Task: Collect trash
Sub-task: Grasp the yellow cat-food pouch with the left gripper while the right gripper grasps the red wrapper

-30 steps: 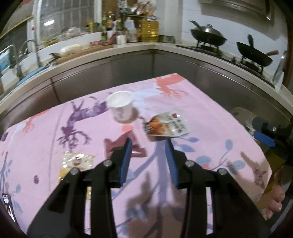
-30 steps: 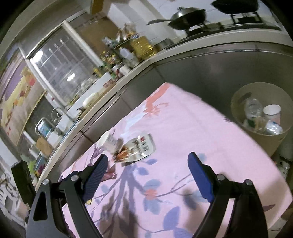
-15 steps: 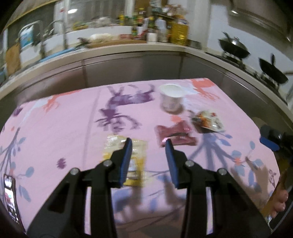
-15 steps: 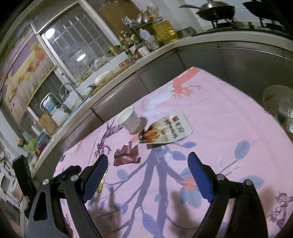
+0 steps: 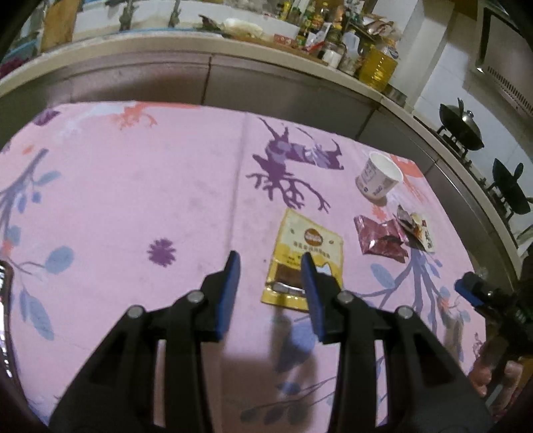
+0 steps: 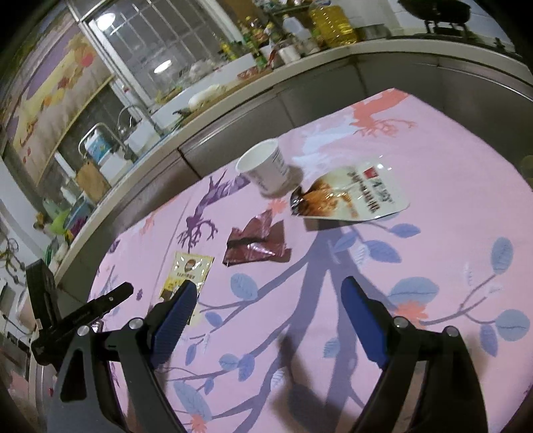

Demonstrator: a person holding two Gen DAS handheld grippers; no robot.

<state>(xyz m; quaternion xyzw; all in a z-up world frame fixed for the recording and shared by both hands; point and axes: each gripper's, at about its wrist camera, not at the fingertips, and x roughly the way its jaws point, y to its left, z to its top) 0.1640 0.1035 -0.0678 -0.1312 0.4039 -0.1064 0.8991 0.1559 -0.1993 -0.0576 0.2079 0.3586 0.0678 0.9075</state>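
Worktop [image 5: 133,186] under a pink cloth printed with branches and leaves, carrying four pieces of trash. White paper cup [image 5: 379,180], upright near the far edge, mouth open; its inside cannot be made out in either view. Yellow snack packet [image 5: 306,246], flat on the cloth, its near end partly covered in the left wrist view by a finger of the left hand-held gripper [image 5: 269,276], which hangs over it with jaws opening, nothing pinched between the blue pads. Crumpled dark red wrapper [image 5: 379,238], beside the yellow packet and in front of the cup. White and brown printed pouch [image 6: 349,198], lying just beside the cup, its dark end toward the cup's base; small and foreshortened in the left wrist view. Right hand-held gripper [image 6: 266,316], jaws spread wide, empty, over bare cloth in front of the red wrapper; its left finger overlaps the yellow packet's corner in its own view. Behind the worktop, a kitchen counter [image 6: 333,56] with bottles, including a large yellow oil bottle [image 6: 331,21], the rest too blurred to identify.
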